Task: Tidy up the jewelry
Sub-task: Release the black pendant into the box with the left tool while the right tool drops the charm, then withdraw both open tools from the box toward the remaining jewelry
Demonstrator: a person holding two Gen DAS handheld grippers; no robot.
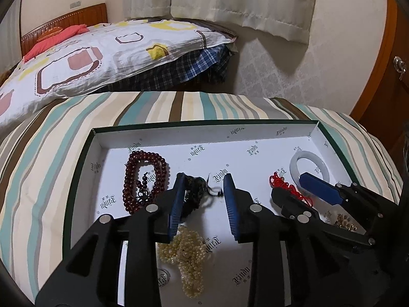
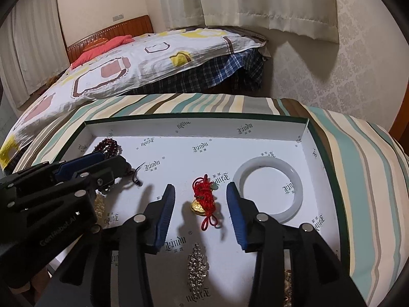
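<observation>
A shallow white box (image 1: 204, 130) (image 2: 194, 129) lies on a striped bedcover and holds the jewelry. My left gripper (image 1: 204, 181) is open over a black cord piece (image 1: 198, 190), which sits against its left finger. Dark red beads (image 1: 144, 176) lie to its left, a pearl strand (image 1: 188, 258) below it. My right gripper (image 2: 201, 188) is open around a red knotted cord with a gold charm (image 2: 203, 199). A white bangle (image 2: 271, 189) (image 1: 310, 165) lies just right of it. A sparkly silver piece (image 2: 196, 271) lies nearer the camera.
The box has low walls with a dark green rim (image 2: 329, 158). Behind it is a bed with a patterned quilt (image 1: 84, 58), curtains (image 1: 242, 0) and a wallpapered wall. A wooden door (image 1: 393, 64) stands at the right. The two grippers sit close side by side.
</observation>
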